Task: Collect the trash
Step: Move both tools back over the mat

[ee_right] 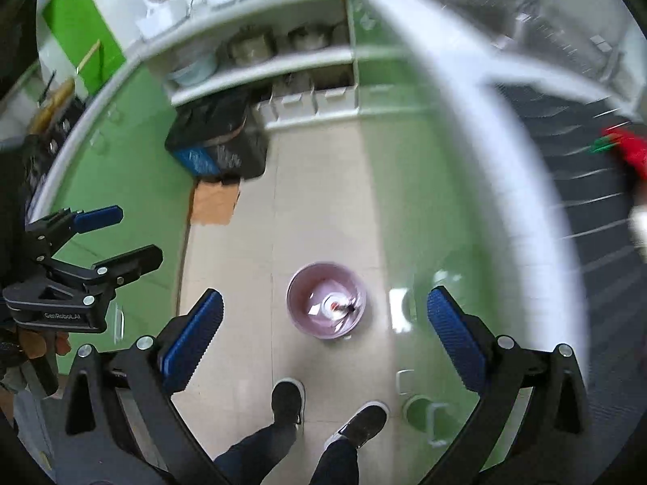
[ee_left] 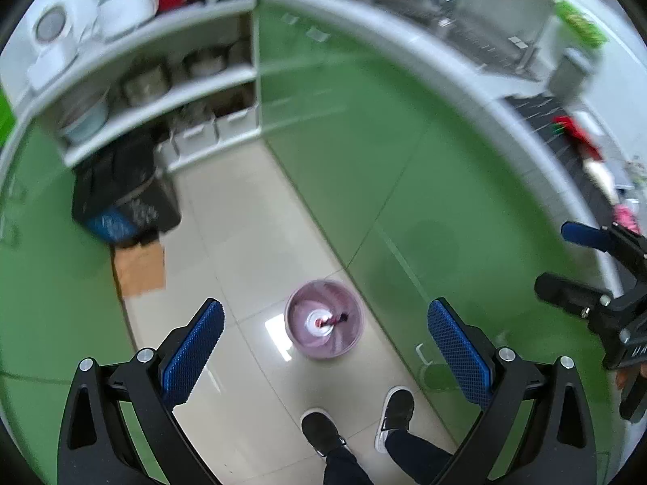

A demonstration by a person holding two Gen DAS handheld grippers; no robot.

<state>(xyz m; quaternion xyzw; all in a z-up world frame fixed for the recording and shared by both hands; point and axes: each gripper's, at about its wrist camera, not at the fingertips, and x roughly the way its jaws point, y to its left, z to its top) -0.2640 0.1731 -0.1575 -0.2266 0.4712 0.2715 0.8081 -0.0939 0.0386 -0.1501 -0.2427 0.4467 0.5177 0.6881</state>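
Note:
A pink trash bin (ee_left: 324, 318) stands on the tiled floor far below both grippers, with some white and red scraps lying in its bottom (ee_right: 326, 307). My left gripper (ee_left: 325, 353) hangs high above it, jaws wide open and empty. My right gripper (ee_right: 324, 339) is likewise open with nothing between its blue pads. Each gripper shows in the other's view: the right one (ee_left: 582, 258) at the right edge, the left one (ee_right: 109, 234) at the left edge. Red and green trash (ee_left: 576, 131) lies on the black mat on the counter, also seen as a red blur (ee_right: 631, 149).
Green cabinet fronts (ee_left: 364, 153) line both sides of the narrow floor. A white counter edge (ee_right: 485, 113) curves on the right. A black bag (ee_left: 125, 198) and flat cardboard (ee_left: 139, 266) lie at the far end under white shelves. The person's black shoes (ee_left: 360, 420) stand below.

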